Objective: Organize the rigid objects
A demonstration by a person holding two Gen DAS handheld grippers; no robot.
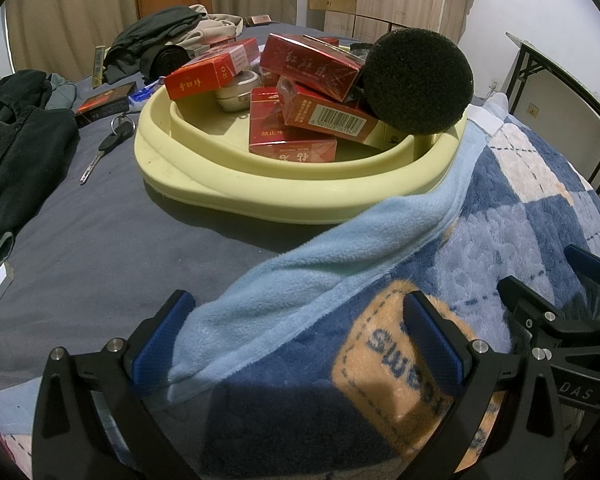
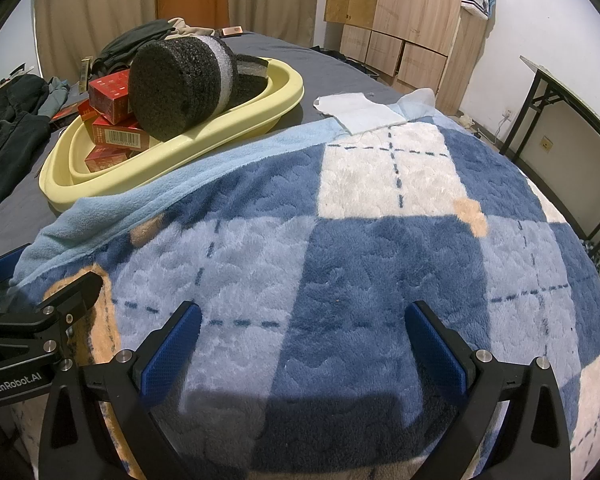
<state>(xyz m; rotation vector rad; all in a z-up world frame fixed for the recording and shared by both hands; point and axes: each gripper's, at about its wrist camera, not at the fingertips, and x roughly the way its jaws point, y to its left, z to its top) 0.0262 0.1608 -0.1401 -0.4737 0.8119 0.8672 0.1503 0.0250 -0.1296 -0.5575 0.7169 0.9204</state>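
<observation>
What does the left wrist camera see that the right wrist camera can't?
Only the left wrist view shows the black-handled key lying on the grey sheet and the round silver tin among the boxes. Only the right wrist view shows the white cloth beyond the blanket and the foam cylinder's white band. Both show the pale yellow plastic tray, red cardboard boxes, black foam cylinder and blue checked fleece blanket.

One yellow basin (image 1: pixel 260 196) sits on the bed with four red cartons (image 1: pixel 312 64) showing inside it, one black foam cylinder (image 1: pixel 418 80) and one small round tin (image 1: pixel 238 90). Beside it lie one key (image 1: pixel 108 146) and one dark carton (image 1: pixel 106 104). One checked blanket (image 2: pixel 380 260) covers the near side.
</observation>
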